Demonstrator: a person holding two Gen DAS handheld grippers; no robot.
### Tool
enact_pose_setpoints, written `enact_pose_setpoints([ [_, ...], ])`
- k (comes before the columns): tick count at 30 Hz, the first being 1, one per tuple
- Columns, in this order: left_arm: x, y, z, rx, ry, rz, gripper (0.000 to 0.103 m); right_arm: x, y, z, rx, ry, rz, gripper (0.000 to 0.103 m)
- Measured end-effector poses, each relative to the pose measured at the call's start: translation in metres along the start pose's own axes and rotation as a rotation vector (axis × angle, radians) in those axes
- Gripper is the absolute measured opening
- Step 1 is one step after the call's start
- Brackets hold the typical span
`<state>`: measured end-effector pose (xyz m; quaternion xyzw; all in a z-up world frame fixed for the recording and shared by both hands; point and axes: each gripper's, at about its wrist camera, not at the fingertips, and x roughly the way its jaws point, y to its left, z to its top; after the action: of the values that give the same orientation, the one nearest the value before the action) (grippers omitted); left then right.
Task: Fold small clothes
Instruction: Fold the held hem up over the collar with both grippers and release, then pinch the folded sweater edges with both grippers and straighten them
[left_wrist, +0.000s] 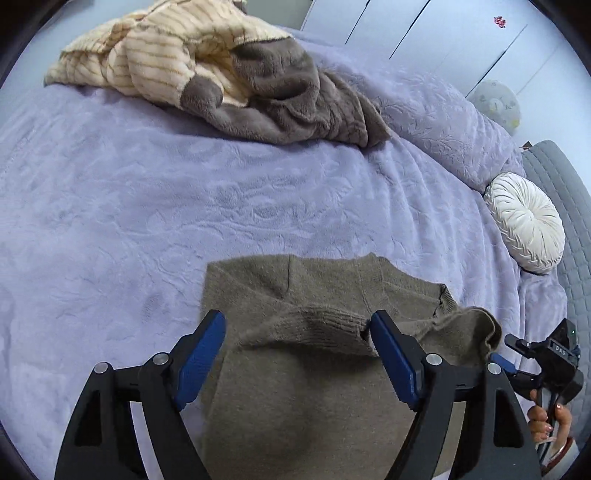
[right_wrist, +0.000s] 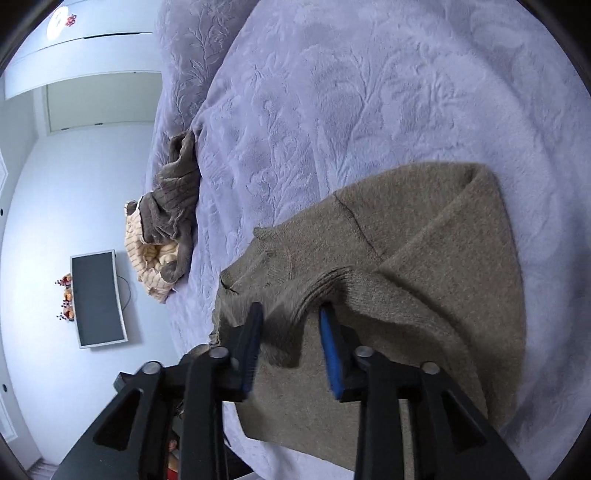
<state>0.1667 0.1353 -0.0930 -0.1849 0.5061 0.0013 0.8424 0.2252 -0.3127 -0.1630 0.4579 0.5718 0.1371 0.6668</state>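
An olive-brown knit sweater (left_wrist: 295, 369) lies on the lavender bedspread (left_wrist: 147, 221), with one ribbed-cuff sleeve (left_wrist: 317, 328) folded across its body. My left gripper (left_wrist: 297, 354) is open just above the sweater, its blue pads either side of the folded sleeve. In the right wrist view the sweater (right_wrist: 424, 277) fills the lower right. My right gripper (right_wrist: 291, 332) is open, jaws moderately apart over the sleeve cuff (right_wrist: 332, 284) and a raised fold of the knit. The right gripper also shows at the left wrist view's right edge (left_wrist: 517, 365), next to a lifted sweater edge.
A heap of cream-striped and grey-brown fleece clothes (left_wrist: 207, 74) lies at the far side of the bed; it also shows in the right wrist view (right_wrist: 166, 229). A round white cushion (left_wrist: 524, 221) sits by the grey headboard. A wall monitor (right_wrist: 98, 299) hangs beyond the bed.
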Motion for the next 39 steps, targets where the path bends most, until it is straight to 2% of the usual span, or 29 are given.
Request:
enact_pose_setpoints([
  [1, -0.003, -0.001, 0.002, 0.019, 0.001, -0.010, 0.081, -0.006, 0.004, 0.000, -0.025, -0.020, -0.025, 0.054],
  [4, -0.006, -0.004, 0.000, 0.042, 0.019, -0.055, 0.081, -0.024, 0.016, -0.001, -0.109, -0.072, -0.087, 0.054],
  [6, -0.002, -0.011, -0.005, 0.061, 0.050, -0.102, 0.081, -0.027, 0.023, -0.004, -0.155, -0.068, -0.083, 0.050],
  [8, 0.011, -0.022, -0.009, 0.093, 0.094, -0.121, 0.081, -0.020, 0.029, -0.008, -0.202, -0.031, -0.102, 0.043],
  [12, 0.048, -0.037, -0.014, 0.104, 0.138, -0.084, 0.081, 0.012, 0.033, -0.011, -0.289, 0.020, -0.207, 0.043],
  [16, 0.073, -0.018, -0.010, 0.003, 0.133, -0.003, 0.081, 0.026, 0.020, -0.001, -0.293, -0.025, -0.325, 0.043],
  [17, 0.075, -0.011, -0.009, -0.015, 0.135, 0.010, 0.081, 0.026, 0.012, 0.004, -0.272, -0.040, -0.341, 0.040],
  [19, 0.074, 0.002, -0.008, -0.029, 0.132, 0.030, 0.081, 0.021, 0.000, 0.011, -0.222, -0.053, -0.322, 0.036],
  [21, 0.066, 0.014, -0.006, -0.012, 0.115, 0.115, 0.081, 0.010, -0.008, 0.016, -0.167, -0.080, -0.294, 0.035],
  [22, 0.063, 0.021, -0.005, -0.015, 0.116, 0.125, 0.081, 0.004, -0.009, 0.016, -0.156, -0.098, -0.303, 0.038],
  [24, 0.054, 0.037, -0.004, -0.043, 0.128, 0.125, 0.081, -0.007, -0.011, 0.016, -0.143, -0.131, -0.352, 0.042],
  [28, 0.028, 0.054, -0.017, -0.031, 0.144, 0.083, 0.081, -0.025, -0.018, 0.003, -0.114, -0.112, -0.318, 0.046],
  [31, 0.015, 0.055, -0.038, 0.000, 0.196, 0.030, 0.081, -0.032, -0.015, -0.022, -0.130, -0.094, -0.283, 0.049],
  [34, 0.006, 0.058, -0.067, 0.002, 0.258, -0.028, 0.081, -0.034, -0.019, -0.059, -0.117, -0.042, -0.207, 0.050],
  [35, 0.005, 0.059, -0.078, -0.004, 0.282, -0.043, 0.081, -0.033, -0.021, -0.076, -0.107, -0.017, -0.181, 0.053],
  [37, 0.002, 0.061, -0.093, -0.012, 0.308, -0.060, 0.081, -0.029, -0.026, -0.104, -0.084, 0.022, -0.149, 0.059],
  [39, 0.000, 0.064, -0.106, -0.025, 0.319, -0.073, 0.081, -0.022, -0.034, -0.132, -0.046, 0.064, -0.131, 0.059],
])
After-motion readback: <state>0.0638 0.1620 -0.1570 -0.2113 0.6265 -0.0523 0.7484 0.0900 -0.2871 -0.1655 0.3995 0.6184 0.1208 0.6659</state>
